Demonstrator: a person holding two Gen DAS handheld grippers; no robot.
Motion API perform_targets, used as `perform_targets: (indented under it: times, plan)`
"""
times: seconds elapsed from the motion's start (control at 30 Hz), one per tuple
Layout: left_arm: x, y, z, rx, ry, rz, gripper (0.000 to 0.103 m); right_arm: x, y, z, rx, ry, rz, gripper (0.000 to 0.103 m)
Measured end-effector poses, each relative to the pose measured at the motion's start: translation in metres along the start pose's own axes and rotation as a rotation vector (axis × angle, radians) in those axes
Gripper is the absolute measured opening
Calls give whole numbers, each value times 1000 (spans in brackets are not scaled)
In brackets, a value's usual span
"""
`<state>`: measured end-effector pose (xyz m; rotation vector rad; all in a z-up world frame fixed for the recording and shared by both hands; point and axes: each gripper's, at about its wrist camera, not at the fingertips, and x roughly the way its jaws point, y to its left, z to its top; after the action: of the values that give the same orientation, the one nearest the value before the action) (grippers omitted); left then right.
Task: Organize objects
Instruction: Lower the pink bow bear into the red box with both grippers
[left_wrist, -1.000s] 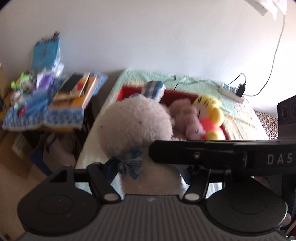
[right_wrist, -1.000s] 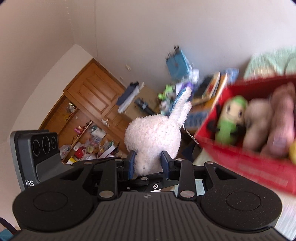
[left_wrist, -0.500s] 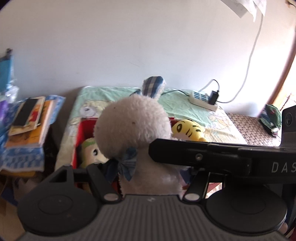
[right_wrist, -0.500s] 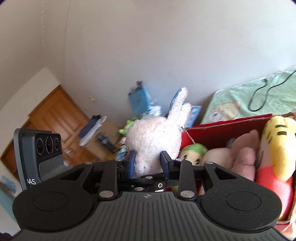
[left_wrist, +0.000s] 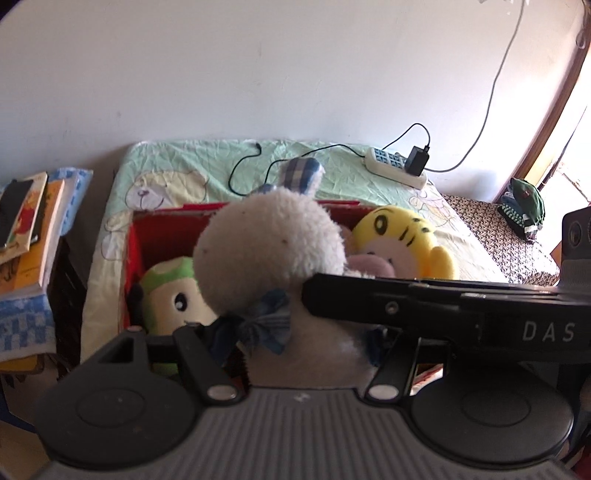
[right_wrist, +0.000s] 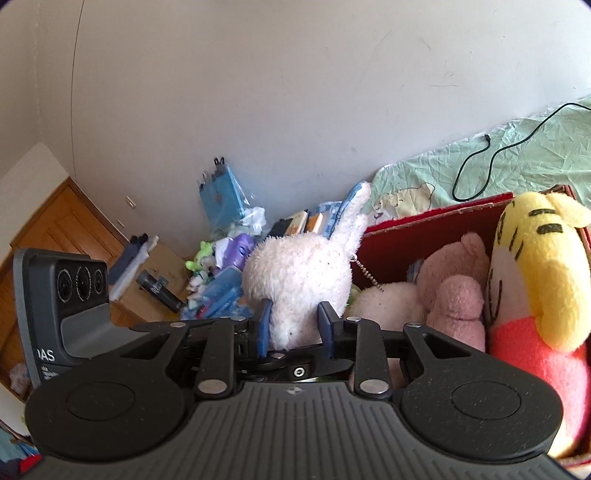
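Observation:
A white plush bunny with a blue checked ear and bow hangs over the left part of a red box on the bed. My left gripper is shut on its body. My right gripper is shut on the bunny too, its blue pads pressing the lower body, and its black frame crosses the left wrist view. Inside the box lie a yellow tiger plush, a pink plush and a green-capped plush.
The box stands on a pale green bedsheet with a black cable and a white power strip near the wall. Stacked books lie on a side table to the left. Beyond, a cluttered heap and wooden cabinet.
Both grippers have carried the bunny rightwards from beside the bed to over the red box, and the toys inside now show close below. Both stay shut on it.

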<state>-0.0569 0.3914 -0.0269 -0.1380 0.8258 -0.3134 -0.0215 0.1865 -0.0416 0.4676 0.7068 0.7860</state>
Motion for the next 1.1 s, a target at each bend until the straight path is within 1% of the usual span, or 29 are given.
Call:
perform_targets:
  times: [0.13,0.3,0.47,0.57,0.6,0.63,0.67,0.77,0.9,0.93,0.97,1.03,1.1]
  plan:
    - [16,8,-7,-24,27,6,64,7,-13,-10,19,18,-16,28]
    - [29,6,-11,-14,66,31,64,6,-21,-17,52,26,-14,27]
    - [32,-2,-8,-6,97,82,64,5,-23,-14,88,40,-12,28]
    - [28,-8,-5,-12,109,122,70,0,-23,-11,97,46,2,32]
    - [25,-11,-4,-10,106,141,78,-3,-24,-10,98,45,18,34]
    - [22,-15,-3,-5,94,164,82,-5,-26,-9,101,43,26,35]
    - [17,-20,-3,-1,79,189,83,-8,-27,-8,105,44,30,39]
    - [8,-33,-2,-3,61,257,91,-17,-34,-4,107,58,64,39]
    - [1,-55,-1,-38,73,338,92,-39,-39,1,64,70,89,41]
    - [0,-62,0,-47,70,358,94,-46,-40,2,59,68,92,41]
    - [-3,-71,0,-53,65,389,95,-53,-41,4,50,71,94,43]
    - [-4,-90,1,-58,52,456,95,-69,-45,7,32,69,100,44]
    - [-5,-106,0,-81,41,488,96,-83,-50,10,20,67,97,44]
